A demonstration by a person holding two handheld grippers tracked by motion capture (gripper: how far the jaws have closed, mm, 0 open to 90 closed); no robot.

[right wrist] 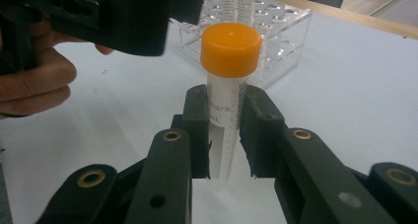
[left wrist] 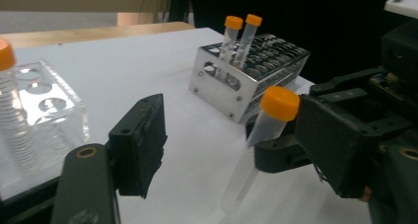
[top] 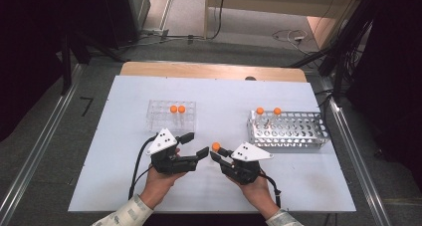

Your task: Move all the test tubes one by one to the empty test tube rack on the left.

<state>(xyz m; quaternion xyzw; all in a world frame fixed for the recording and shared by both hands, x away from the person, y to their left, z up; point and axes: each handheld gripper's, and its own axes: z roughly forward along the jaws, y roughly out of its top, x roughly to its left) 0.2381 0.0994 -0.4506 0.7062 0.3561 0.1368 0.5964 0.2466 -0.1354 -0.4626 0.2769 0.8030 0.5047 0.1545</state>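
My right gripper point(top: 219, 154) is shut on a clear tube with an orange cap point(top: 215, 146), held upright above the white table. In the right gripper view both pads press the tube point(right wrist: 230, 44) just under its cap. My left gripper point(top: 195, 145) stands open to the left of it, jaws pointed at the tube. The left gripper view shows the tube point(left wrist: 278, 105) close by its right jaw, with neither pad touching it. A clear plastic rack point(top: 158, 117) holds two orange-capped tubes. The metal rack point(top: 291, 131) holds two more point(top: 260, 110).
The white board point(top: 119, 176) lies on a wooden table whose far edge point(top: 214, 69) shows. Metal rails point(top: 35, 151) run along both sides. Cables lie on the floor beyond. There is bare board between the two racks and in front of the hands.
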